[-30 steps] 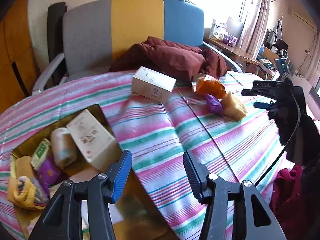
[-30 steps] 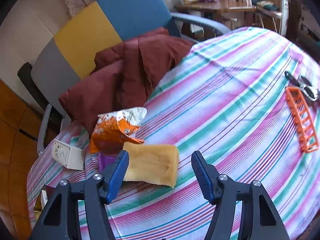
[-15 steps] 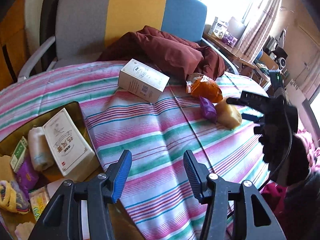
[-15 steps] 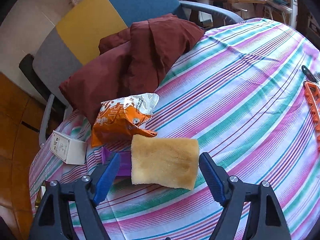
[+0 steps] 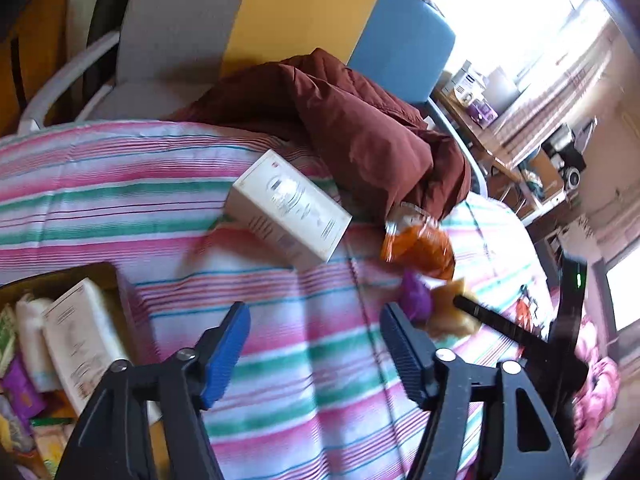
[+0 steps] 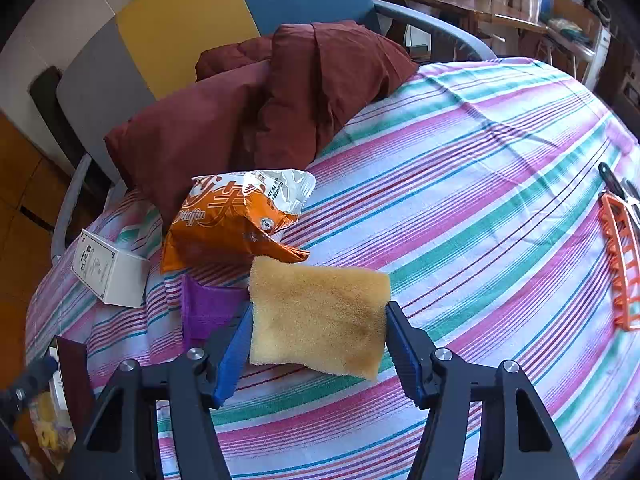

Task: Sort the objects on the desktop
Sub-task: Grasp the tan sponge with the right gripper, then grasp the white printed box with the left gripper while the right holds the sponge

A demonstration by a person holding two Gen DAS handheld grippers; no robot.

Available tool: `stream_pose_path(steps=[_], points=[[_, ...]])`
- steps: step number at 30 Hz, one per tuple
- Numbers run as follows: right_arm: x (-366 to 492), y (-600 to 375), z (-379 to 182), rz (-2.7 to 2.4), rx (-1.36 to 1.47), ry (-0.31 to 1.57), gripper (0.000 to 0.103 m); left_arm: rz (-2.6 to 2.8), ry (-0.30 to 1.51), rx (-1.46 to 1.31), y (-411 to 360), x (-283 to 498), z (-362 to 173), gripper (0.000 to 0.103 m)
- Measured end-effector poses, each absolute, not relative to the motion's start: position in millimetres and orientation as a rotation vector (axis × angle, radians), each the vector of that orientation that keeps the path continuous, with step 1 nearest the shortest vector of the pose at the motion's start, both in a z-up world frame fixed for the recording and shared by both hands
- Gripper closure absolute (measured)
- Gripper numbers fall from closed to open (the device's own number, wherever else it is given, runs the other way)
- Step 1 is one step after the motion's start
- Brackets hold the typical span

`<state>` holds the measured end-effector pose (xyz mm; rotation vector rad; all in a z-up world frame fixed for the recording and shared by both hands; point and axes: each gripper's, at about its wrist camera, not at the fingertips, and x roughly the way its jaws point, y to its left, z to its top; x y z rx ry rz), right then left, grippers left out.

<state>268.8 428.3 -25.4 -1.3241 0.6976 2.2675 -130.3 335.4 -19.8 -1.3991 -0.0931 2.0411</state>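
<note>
Your right gripper (image 6: 318,344), fingers just closed onto the sponge (image 6: 318,316), may crush it loose; left gripper (image 5: 314,346) fingers, just opened, hold nothing.

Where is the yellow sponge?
In the right wrist view the yellow sponge lies on the striped tablecloth between the right gripper jaws, below the orange snack bag.

Both grippers, angled downward.
I am holding my left gripper (image 5: 314,344) spread wide, just opened; my right gripper (image 6: 318,340) is closing, pads gripping.
</note>
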Motion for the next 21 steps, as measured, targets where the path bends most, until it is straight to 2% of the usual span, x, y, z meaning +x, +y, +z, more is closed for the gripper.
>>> stream_pose_path(steps=[6,8,13,21], points=[[268,424,-20,2.278,-1.333,0.674,0.039,2.008,-0.289,-1.572,356,-173,-38,0.029],[268,425,-19,2.279,-1.331,0.689,0.039,2.029,-0.304,-1.616,364,-185,-43,0.025],[268,425,-14,2.298,-1.323,0.693,0.039,2.070,-0.383,-1.707,379,-203,-55,0.023],[268,428,-17,2.276,-1.352,0.666,0.039,2.164,-0.298,-1.740,411,-217,-66,0.022]])
